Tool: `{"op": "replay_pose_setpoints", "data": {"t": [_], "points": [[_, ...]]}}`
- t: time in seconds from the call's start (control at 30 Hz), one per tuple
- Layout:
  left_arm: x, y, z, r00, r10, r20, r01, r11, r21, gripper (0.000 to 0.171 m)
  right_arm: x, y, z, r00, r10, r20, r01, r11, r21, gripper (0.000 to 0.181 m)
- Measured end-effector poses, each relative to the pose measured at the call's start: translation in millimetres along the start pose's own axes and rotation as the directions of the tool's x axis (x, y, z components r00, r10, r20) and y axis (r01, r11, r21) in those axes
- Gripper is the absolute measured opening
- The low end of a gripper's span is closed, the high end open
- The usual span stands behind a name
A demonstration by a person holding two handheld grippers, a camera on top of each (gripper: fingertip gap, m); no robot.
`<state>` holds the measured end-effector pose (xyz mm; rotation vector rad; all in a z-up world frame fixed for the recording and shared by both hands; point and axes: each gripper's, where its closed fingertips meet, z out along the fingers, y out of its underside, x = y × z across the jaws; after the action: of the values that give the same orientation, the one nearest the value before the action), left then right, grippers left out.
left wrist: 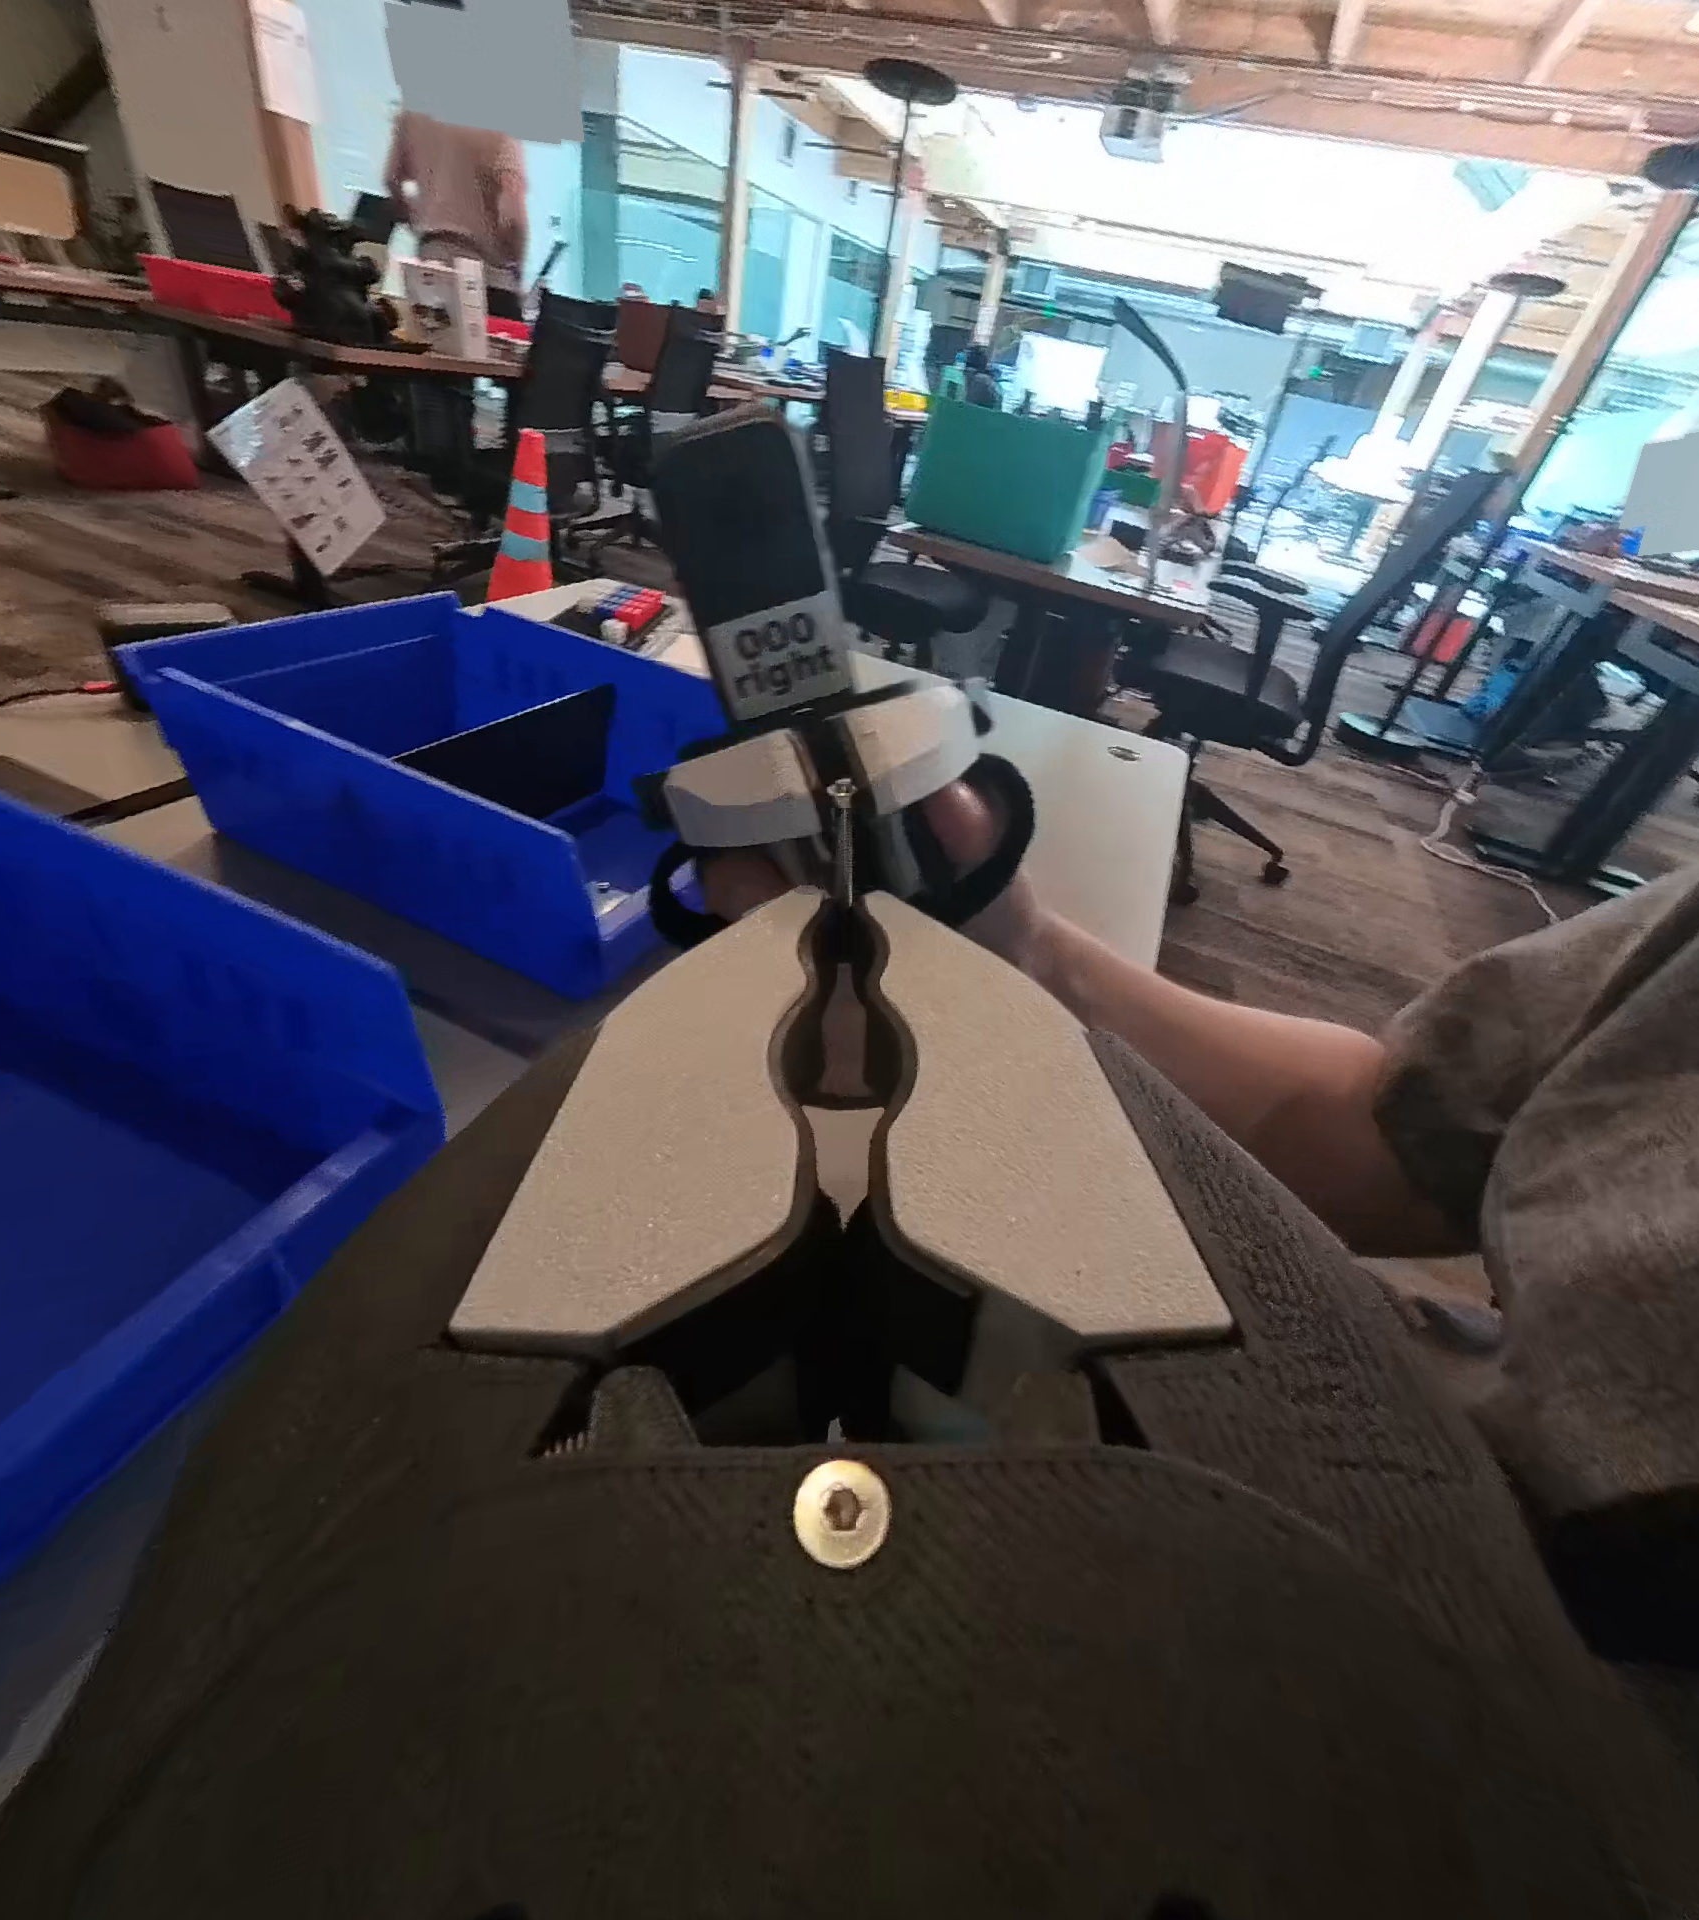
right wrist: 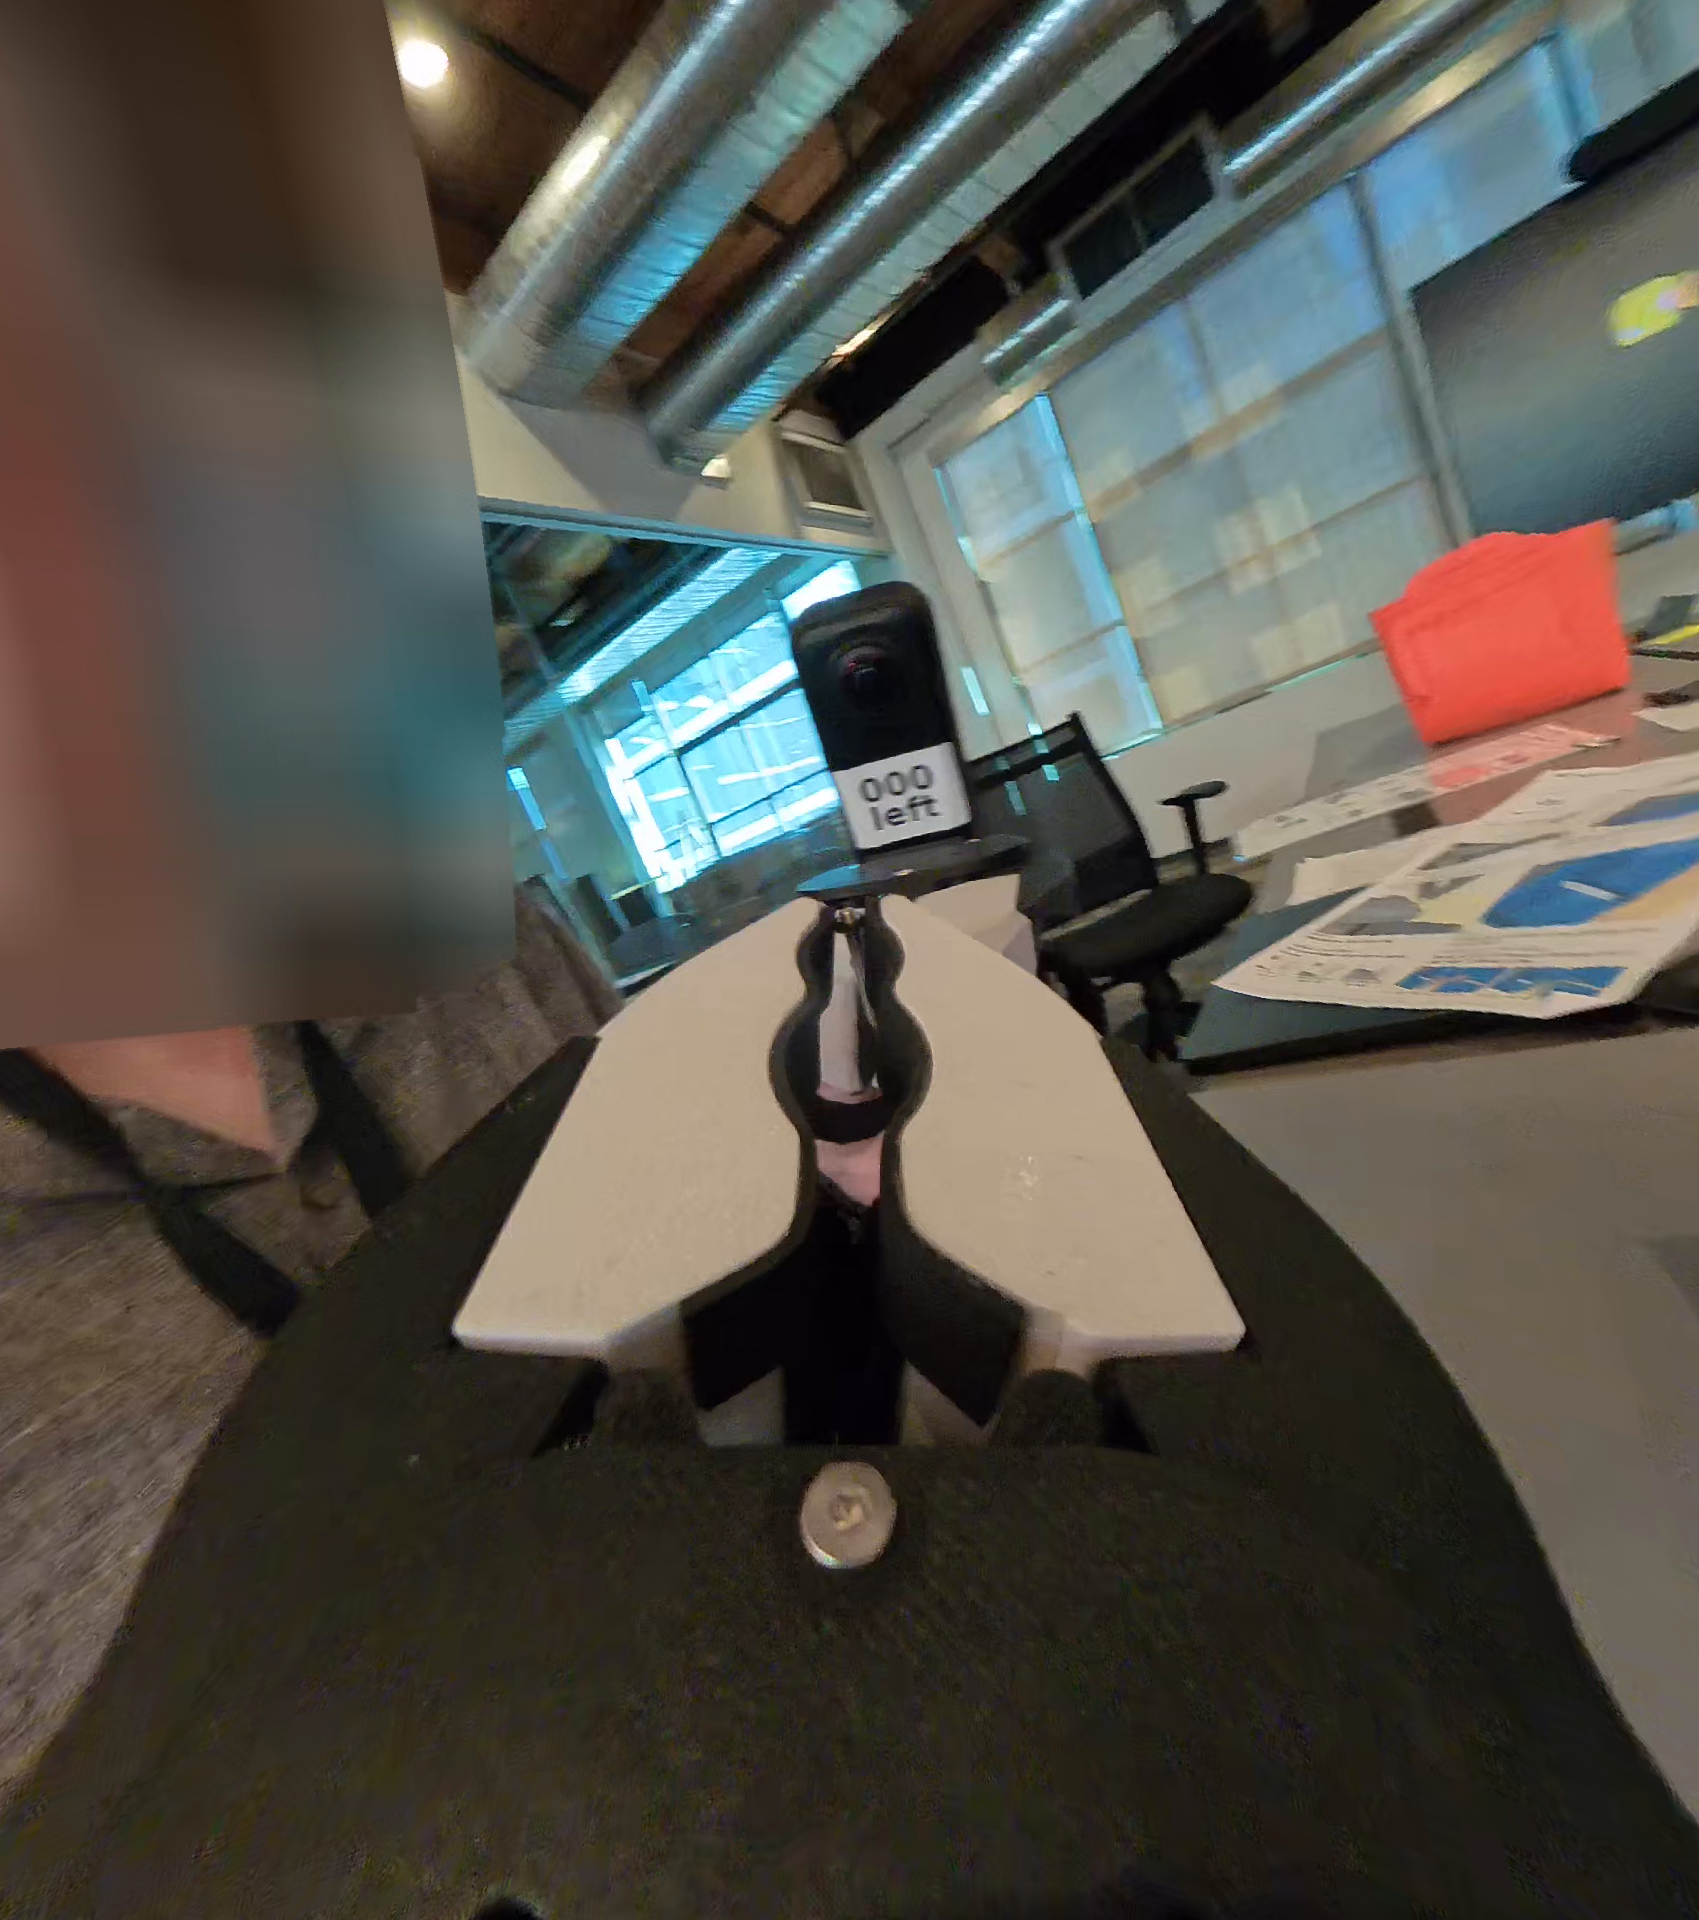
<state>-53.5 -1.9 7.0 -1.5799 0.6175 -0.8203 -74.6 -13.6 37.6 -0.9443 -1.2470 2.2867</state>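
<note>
Left wrist view, left gripper (left wrist: 847, 909) jaws clamped on a screw (left wrist: 843, 844), right gripper (right wrist: 850, 920) jaws pinching the same screw's head, blue bins (left wrist: 388, 769) at 10 o'clock on the bench (left wrist: 1084, 790)

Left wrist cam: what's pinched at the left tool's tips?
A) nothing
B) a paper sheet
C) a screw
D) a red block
C: a thin metal screw stands out of the closed tips of the left tool, in front of the right tool.

The left tongs (left wrist: 843, 906) and right tongs (right wrist: 847, 914) point at each other, tips close together, with a thin metal screw (left wrist: 843, 844) between them. Two blue plastic bins, near (left wrist: 97, 1091) and far (left wrist: 388, 769), sit on the surface (left wrist: 1084, 821), left of the tongs.
</note>
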Motion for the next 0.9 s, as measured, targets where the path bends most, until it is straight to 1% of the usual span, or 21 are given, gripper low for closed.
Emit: {"op": "replay_pose_setpoints", "data": {"t": [0.1, 0.17, 0.23, 0.37, 0.4, 0.47, 0.53, 0.57, 0.6, 0.63, 0.67, 0.73, 0.8, 0.83, 0.87, 0.9], "points": [[14.3, 0.3, 1.8, 0.996, 0.027, -0.084, -0.028, 1.000, -0.010, 0.002, -15.0, 3.5, -0.6, 0.992, -0.015, 0.129, 0.017, 1.000, -0.018, 0.005], [24.9, -0.4, 2.6, 0.988, 0.011, -0.155, -0.012, 1.000, -0.008, 0.002, -25.1, 5.6, -0.5, 0.976, -0.015, 0.218, 0.023, 0.999, -0.035, 0.005], [37.5, -0.1, 2.4, 0.969, -0.017, -0.248, 0.014, 1.000, -0.011, 0.002, -36.4, 8.8, -0.1, 0.948, -0.001, 0.319, 0.023, 0.998, -0.064, 0.005], [54.0, 2.2, 2.9, 0.933, -0.057, -0.356, 0.048, 0.998, -0.032, 0.002, -51.7, 14.7, -1.9, 0.875, 0.054, 0.482, 0.010, 0.991, -0.130, 0.004], [57.8, 3.7, 3.8, 0.926, -0.058, -0.373, 0.045, 0.998, -0.043, 0.002, -56.1, 16.8, -3.5, 0.845, 0.084, 0.528, -0.001, 0.988, -0.156, 0.005], [60.0, 5.0, 6.0, 0.930, -0.044, -0.365, 0.027, 0.998, -0.051, 0.002, -60.0, 18.1, -5.9, 0.802, 0.131, 0.583, -0.025, 0.982, -0.186, 0.005], [56.8, 5.3, 6.6, 0.943, -0.025, -0.331, 0.006, 0.998, -0.058, 0.002, -58.7, 17.9, -7.3, 0.798, 0.137, 0.587, -0.030, 0.982, -0.189, 0.005], [54.0, 5.0, 6.1, 0.949, -0.021, -0.314, 0.003, 0.998, -0.058, 0.002, -55.8, 17.2, -7.2, 0.813, 0.128, 0.568, -0.028, 0.983, -0.182, 0.005], [51.7, 4.0, 5.1, 0.952, -0.023, -0.305, 0.007, 0.999, -0.053, 0.002, -51.4, 16.1, -6.2, 0.837, 0.120, 0.534, -0.031, 0.985, -0.172, 0.009], [50.0, 2.8, 4.1, 0.954, -0.027, -0.300, 0.014, 0.999, -0.045, 0.002, -48.9, 14.2, -6.5, 0.853, 0.106, 0.511, -0.031, 0.988, -0.153, 0.020], [47.6, 2.1, 3.5, 0.957, -0.031, -0.289, 0.020, 0.999, -0.041, 0.002, -46.8, 10.9, -7.6, 0.868, 0.086, 0.488, -0.029, 0.992, -0.123, 0.025], [42.6, 1.4, 2.9, 0.964, -0.034, -0.264, 0.026, 0.999, -0.035, 0.002, -42.5, 5.8, -10.8, 0.905, 0.040, 0.423, -0.009, 0.997, -0.074, 0.030], [28.3, 1.1, 3.3, 0.986, -0.029, -0.167, 0.025, 0.999, -0.031, 0.002, -27.7, 2.6, -11.2, 0.969, -0.032, 0.246, 0.042, 0.998, -0.037, 0.035], [16.8, 2.0, 2.8, 0.996, -0.026, -0.086, 0.023, 0.999, -0.035, 0.002, -18.1, -3.8, -13.8, 0.990, -0.080, 0.112, 0.079, 0.997, 0.010, 0.034], [3.6, 3.3, 1.3, 1.000, -0.025, 0.009, 0.026, 0.999, -0.042, 0.002, -9.5, -10.0, -18.6, 0.991, -0.130, -0.033, 0.132, 0.990, 0.048, 0.033], [-8.4, 5.4, -0.7, 0.995, -0.021, 0.098, 0.026, 0.998, -0.052, 0.002, -1.9, -15.4, -24.3, 0.966, -0.177, -0.188, 0.193, 0.979, 0.071, 0.033]]}}
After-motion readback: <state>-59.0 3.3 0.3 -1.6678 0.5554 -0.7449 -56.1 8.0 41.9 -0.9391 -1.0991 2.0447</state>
